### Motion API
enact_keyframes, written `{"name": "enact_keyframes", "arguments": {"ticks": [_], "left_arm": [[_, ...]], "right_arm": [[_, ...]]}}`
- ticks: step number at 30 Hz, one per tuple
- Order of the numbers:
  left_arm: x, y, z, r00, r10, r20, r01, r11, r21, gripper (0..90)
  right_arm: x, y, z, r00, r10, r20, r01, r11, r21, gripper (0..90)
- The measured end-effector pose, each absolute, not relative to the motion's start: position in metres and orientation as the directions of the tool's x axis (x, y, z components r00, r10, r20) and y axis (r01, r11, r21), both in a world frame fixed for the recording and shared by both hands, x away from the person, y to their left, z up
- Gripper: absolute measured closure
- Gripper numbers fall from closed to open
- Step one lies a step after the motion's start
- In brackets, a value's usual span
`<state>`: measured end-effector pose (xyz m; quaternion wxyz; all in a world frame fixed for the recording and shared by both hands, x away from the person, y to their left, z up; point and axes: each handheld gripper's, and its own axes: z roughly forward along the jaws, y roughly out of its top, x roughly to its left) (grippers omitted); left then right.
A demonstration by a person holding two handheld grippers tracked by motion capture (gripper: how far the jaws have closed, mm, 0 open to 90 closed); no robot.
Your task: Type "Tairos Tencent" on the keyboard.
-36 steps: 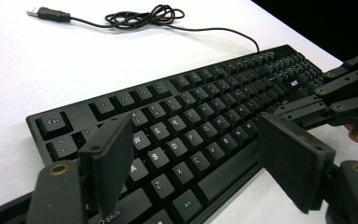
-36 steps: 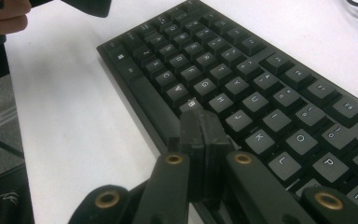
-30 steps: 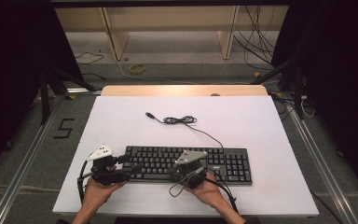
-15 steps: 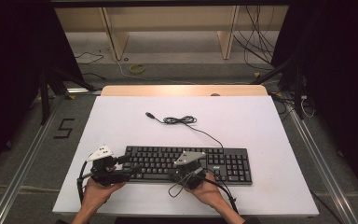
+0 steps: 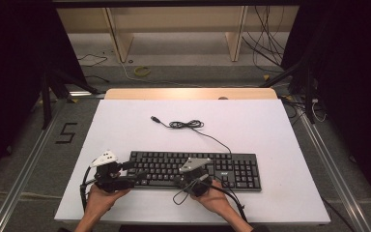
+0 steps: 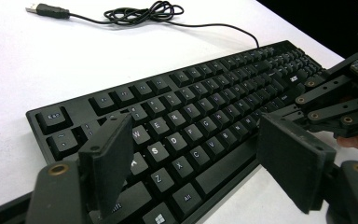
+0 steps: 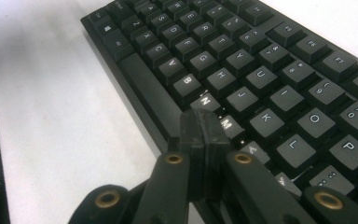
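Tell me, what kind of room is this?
Probably a lab or workshop for recording tests. A white table with just a keyboard stands on a grey floor, with loose cables and bare wooden shelves behind it.

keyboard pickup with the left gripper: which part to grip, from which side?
Take the keyboard at its left short end, coming in from the left. It lies flat and low, so open jaws could probably span its thin edge there. The left gripper is already open at that end. The cable leaves the rear edge, away from this grip.

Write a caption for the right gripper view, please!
Shut hand-held gripper pointing at the N and M keys of a black keyboard.
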<state>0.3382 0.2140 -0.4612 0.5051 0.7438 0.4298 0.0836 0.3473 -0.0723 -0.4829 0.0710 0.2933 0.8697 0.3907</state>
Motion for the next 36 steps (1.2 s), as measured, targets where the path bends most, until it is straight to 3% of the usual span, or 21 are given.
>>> {"name": "enact_keyframes", "arguments": {"ticks": [8, 16, 28, 36], "left_arm": [[0.339, 0.214, -0.462, 0.616, 0.725, -0.309, 0.556, -0.122, 0.822, 27.2], [0.339, 0.215, -0.462, 0.617, 0.727, -0.303, 0.556, -0.13, 0.821, 27.2], [0.34, 0.215, -0.463, 0.61, 0.733, -0.299, 0.563, -0.135, 0.816, 27.2], [0.341, 0.216, -0.464, 0.605, 0.738, -0.3, 0.574, -0.142, 0.806, 28.2]], "right_arm": [[0.348, -0.073, -0.482, -0.814, 0.569, 0.117, 0.464, 0.517, 0.72, 90.0], [0.353, -0.084, -0.47, -0.794, 0.573, 0.204, 0.496, 0.417, 0.761, 77.9], [0.36, -0.091, -0.461, -0.775, 0.589, 0.228, 0.51, 0.372, 0.775, 60.4], [0.364, -0.09, -0.457, -0.77, 0.592, 0.237, 0.517, 0.362, 0.775, 54.3]]}}
